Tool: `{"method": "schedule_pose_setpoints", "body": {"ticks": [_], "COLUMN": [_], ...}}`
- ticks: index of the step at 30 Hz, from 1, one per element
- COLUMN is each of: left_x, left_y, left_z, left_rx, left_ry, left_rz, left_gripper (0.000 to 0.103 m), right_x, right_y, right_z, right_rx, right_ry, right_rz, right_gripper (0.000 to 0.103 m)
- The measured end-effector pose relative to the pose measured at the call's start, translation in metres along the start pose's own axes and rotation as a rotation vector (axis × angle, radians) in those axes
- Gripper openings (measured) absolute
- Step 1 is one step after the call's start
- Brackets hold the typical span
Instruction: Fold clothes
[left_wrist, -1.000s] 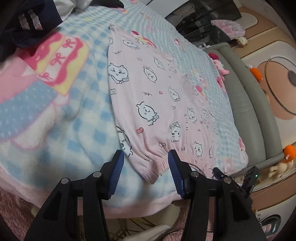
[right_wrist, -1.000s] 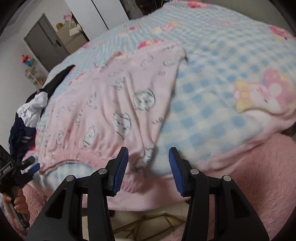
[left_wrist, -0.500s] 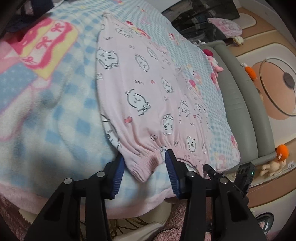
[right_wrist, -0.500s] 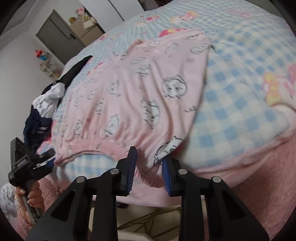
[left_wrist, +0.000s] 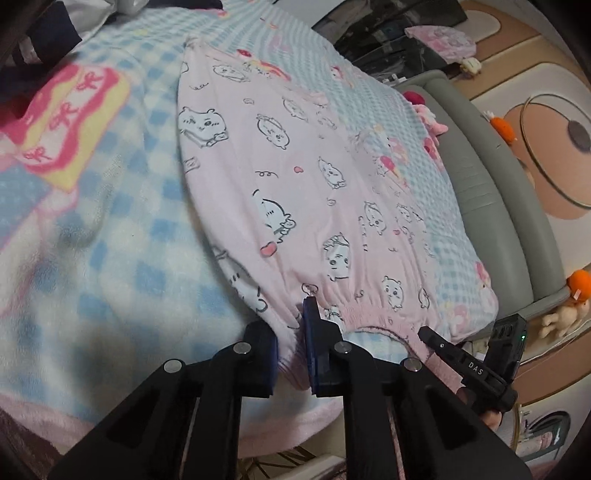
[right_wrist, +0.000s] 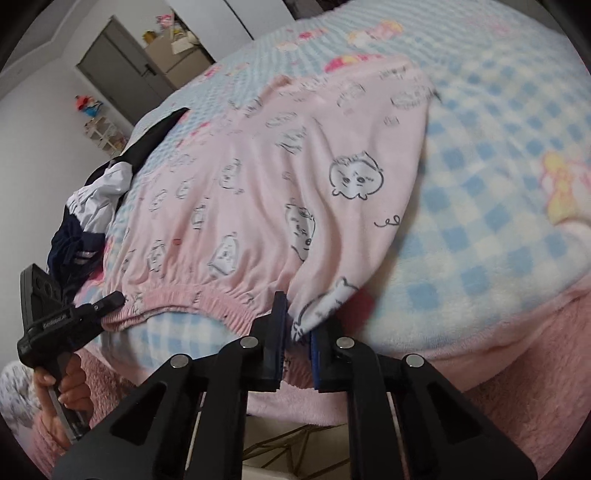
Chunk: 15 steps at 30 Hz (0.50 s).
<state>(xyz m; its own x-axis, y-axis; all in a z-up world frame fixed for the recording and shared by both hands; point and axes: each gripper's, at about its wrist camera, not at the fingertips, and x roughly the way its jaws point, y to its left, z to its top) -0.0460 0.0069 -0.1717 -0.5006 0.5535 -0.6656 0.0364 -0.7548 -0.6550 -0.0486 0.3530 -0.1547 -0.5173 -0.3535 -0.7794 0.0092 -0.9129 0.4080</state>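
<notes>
Pink pyjama pants (left_wrist: 295, 173) printed with cartoon animals lie flat on a blue-and-white checked blanket (left_wrist: 122, 266), the elastic waistband (left_wrist: 369, 314) at the near bed edge. My left gripper (left_wrist: 290, 354) is shut on the left corner of the waistband. My right gripper (right_wrist: 297, 345) is shut on the other waistband corner, the fabric (right_wrist: 295, 192) bunched between its blue pads. Each gripper shows in the other's view: the right gripper (left_wrist: 469, 365) at lower right, the left gripper (right_wrist: 70, 314) with a hand (right_wrist: 68, 380) at lower left.
A pile of dark and white clothes (right_wrist: 92, 206) lies on the bed's far left side. A grey padded bed rail (left_wrist: 484, 177) runs along the right, with plush toys (left_wrist: 569, 302) and a floor mat (left_wrist: 546, 155) beyond. A grey door (right_wrist: 122, 70) stands in the back wall.
Both grippers moved in onto the waistband corners and went from open to shut on the fabric. The waistband edge now lifts slightly off the blanket.
</notes>
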Motion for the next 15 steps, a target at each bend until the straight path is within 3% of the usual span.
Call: {"method": "schedule_pose_setpoints", "body": {"ticks": [15], "left_x": [-0.021], "left_y": [0.006], "left_z": [-0.007], "left_rx": [0.015], "left_ry": [0.001], "left_rz": [0.024], "left_gripper": [0.008], "right_x": [-0.02], "right_y": [0.005], "right_z": [-0.007], "right_rx": [-0.057], "right_ry": [-0.011], "right_rz": [-0.036], "right_gripper": [0.007]}}
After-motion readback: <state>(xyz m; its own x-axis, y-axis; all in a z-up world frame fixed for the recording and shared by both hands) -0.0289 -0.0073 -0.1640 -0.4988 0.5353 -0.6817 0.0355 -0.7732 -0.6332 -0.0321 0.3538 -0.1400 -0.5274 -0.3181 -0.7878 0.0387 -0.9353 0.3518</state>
